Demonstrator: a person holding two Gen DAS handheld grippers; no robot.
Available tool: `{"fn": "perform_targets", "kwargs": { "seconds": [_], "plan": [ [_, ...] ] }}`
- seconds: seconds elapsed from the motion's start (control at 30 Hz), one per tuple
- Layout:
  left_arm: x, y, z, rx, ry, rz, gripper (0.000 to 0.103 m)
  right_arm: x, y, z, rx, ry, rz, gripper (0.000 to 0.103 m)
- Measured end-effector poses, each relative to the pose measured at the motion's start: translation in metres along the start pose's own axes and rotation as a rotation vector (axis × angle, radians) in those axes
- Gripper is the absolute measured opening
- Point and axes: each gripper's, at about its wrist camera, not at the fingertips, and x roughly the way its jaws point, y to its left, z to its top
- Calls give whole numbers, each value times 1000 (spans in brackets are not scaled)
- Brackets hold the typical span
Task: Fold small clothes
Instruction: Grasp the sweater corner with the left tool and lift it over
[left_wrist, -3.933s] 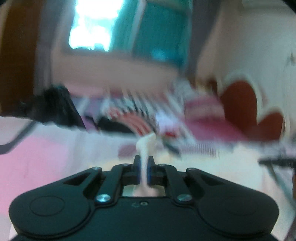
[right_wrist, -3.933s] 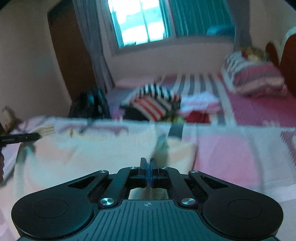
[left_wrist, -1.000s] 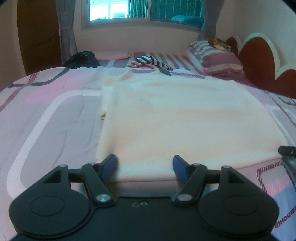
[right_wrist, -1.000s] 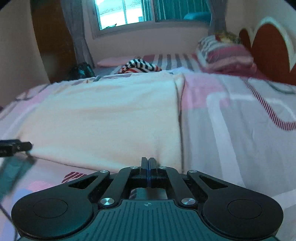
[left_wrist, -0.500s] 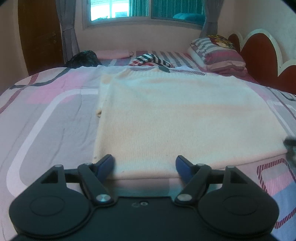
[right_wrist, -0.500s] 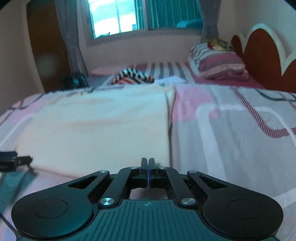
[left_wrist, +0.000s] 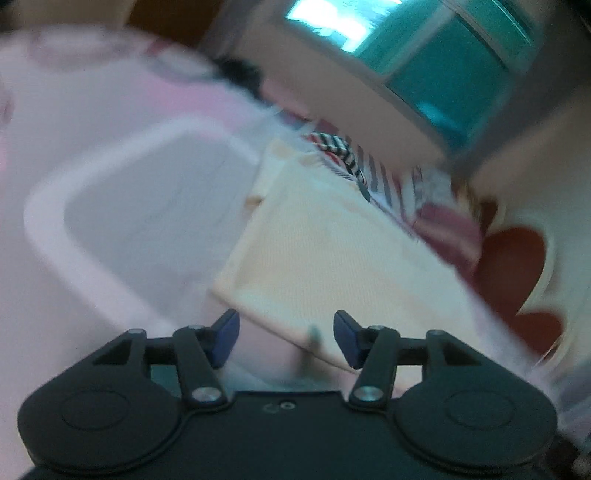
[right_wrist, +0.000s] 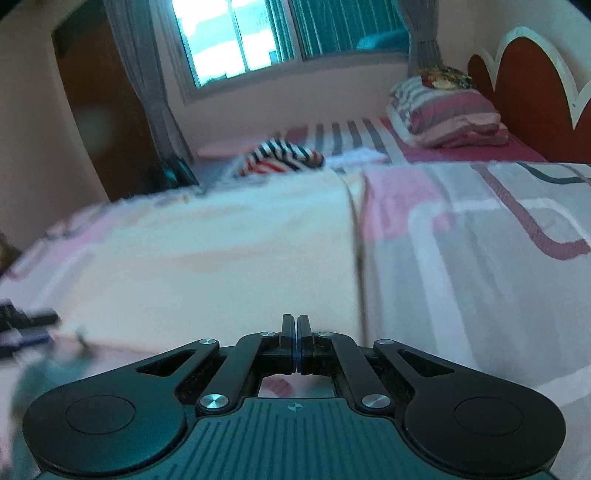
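Observation:
A cream folded garment lies flat on the pink and grey bedspread. It also shows in the right wrist view. My left gripper is open and empty, raised and tilted, just short of the garment's near edge. My right gripper is shut with nothing visible between its fingers, at the garment's near right corner. The left gripper's blurred tip shows at the left edge of the right wrist view.
A striped cloth and a dark bag lie at the far side of the bed. Striped pillows rest against a red-brown headboard on the right. A window is behind.
My left gripper has lifted back from the garment's near edge and rolled, so its view is tilted and blurred. My right gripper stays shut and has shifted slightly.

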Motion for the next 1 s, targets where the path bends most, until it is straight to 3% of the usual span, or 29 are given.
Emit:
{"fn": "perform_targets", "kwargs": {
  "seconds": [0.03,0.2,0.3,0.4,0.43,0.5,0.67,0.8,0.9,1.0],
  "plan": [
    [7,5,-1,-52,21,-24,54,1,4,5,8,-10,19,0],
    [26,14,1,-209,-61,-96,52,21,27,30,33,-23,86,0],
    [38,16,2,-253,-108,-98,40,40,37,40,28,-20,109,0],
    [49,23,7,-318,-120,-73,14,64,42,50,33,-10,125,0],
    [55,26,11,-339,-110,-74,11,73,44,52,41,-7,132,0],
    [62,28,20,-352,-97,-86,11,91,46,56,62,-1,149,0],
    [68,18,22,-354,-122,-88,24,127,59,56,72,9,181,0],
    [57,13,5,-351,-153,-53,7,141,63,55,86,22,185,0],
    [51,13,-6,-319,-191,-39,12,144,64,53,67,25,190,0],
    [56,18,1,-363,-201,-59,13,149,61,52,54,33,179,0]
  ]
}}
